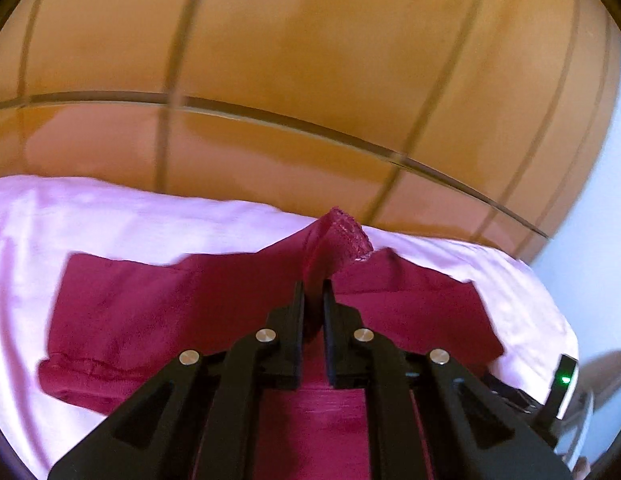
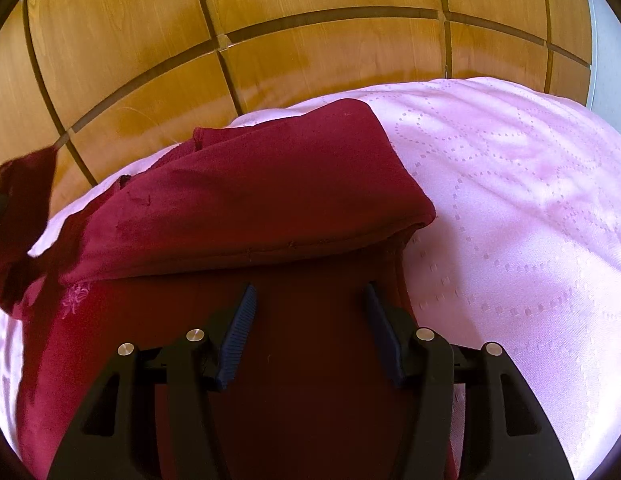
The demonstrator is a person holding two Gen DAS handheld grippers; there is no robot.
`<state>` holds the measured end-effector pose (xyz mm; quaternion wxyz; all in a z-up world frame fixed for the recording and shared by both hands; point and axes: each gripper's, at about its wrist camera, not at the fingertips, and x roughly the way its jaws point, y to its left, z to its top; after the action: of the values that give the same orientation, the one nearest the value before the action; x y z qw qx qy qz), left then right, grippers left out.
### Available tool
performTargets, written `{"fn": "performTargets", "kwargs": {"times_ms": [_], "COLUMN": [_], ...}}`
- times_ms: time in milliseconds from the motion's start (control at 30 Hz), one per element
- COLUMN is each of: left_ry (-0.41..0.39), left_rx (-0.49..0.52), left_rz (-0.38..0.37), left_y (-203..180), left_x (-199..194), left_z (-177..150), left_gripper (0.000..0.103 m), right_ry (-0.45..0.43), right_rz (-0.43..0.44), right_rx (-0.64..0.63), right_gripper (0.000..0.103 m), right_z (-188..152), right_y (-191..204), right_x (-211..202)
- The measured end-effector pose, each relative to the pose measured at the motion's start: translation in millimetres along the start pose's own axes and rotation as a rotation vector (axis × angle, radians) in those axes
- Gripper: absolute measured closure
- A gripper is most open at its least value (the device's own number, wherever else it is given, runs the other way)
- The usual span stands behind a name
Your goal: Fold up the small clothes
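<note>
A dark red garment [image 1: 158, 312] lies on a pink sheet [image 1: 110, 216]. My left gripper [image 1: 313, 286] is shut on a hemmed corner of the garment [image 1: 342, 236] and holds it lifted above the sheet. In the right wrist view the garment [image 2: 270, 200] shows a folded layer on top, and the lifted corner [image 2: 22, 200] hangs at the far left. My right gripper [image 2: 310, 296] is open and empty, just above the garment's near part.
The pink sheet [image 2: 530, 220] covers a bed and spreads wide to the right of the garment. A wooden panelled headboard or wall [image 2: 270, 60] stands right behind the bed. A pale wall [image 1: 614, 200] shows at the far right.
</note>
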<state>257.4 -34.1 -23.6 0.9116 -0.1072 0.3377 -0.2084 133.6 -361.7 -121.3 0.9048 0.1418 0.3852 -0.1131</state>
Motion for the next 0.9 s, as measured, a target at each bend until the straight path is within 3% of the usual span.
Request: {"fn": "performTargets", "kwargs": {"times_ms": [167, 367, 400, 433, 467, 533, 567, 733, 800, 900], "left_ry": [0.044, 0.107, 0.124, 0.128, 0.127, 0.113, 0.105, 0.075, 0.036, -0.023], "left_rx": [0.035, 0.127, 0.136, 0.137, 0.134, 0.130, 0.133, 0.137, 0.116, -0.026], "left_rz": [-0.092, -0.128, -0.131, -0.128, -0.129, -0.133, -0.128, -0.109, -0.064, 0.059], "left_y": [-56.2, -112.2, -117.5, -120.1, -121.1, -118.4, -116.0, -83.4, -62.5, -4.5], "left_x": [28.7, 61.5, 67.9, 69.2, 70.3, 63.5, 58.7, 28.9, 17.1, -1.2], "left_z": [-7.1, -25.3, -29.9, -32.8, -36.1, -40.9, -43.4, -56.3, -58.2, -60.1], "left_gripper": [0.096, 0.093, 0.090, 0.079, 0.062, 0.042, 0.037, 0.034, 0.034, 0.035], "right_ry": [-0.003, -0.006, -0.007, -0.007, -0.007, -0.009, -0.009, -0.014, -0.026, -0.074], "right_rz": [0.011, 0.030, 0.031, 0.032, 0.033, 0.036, 0.037, 0.038, 0.041, 0.076], "right_rx": [0.009, 0.026, 0.027, 0.028, 0.029, 0.030, 0.031, 0.031, 0.031, 0.031], "right_gripper": [0.048, 0.048, 0.048, 0.048, 0.048, 0.048, 0.048, 0.048, 0.048, 0.048], "right_z": [0.3, 0.3, 0.3, 0.1, 0.3, 0.1, 0.3, 0.2, -0.1, -1.1], "right_y": [-1.6, -5.0, -5.4, -6.0, -6.3, -6.2, -6.1, -6.2, -6.6, -6.9], "right_x": [-0.3, -0.3, -0.2, -0.6, -0.6, -0.9, -0.7, -1.6, -3.6, -13.3]}}
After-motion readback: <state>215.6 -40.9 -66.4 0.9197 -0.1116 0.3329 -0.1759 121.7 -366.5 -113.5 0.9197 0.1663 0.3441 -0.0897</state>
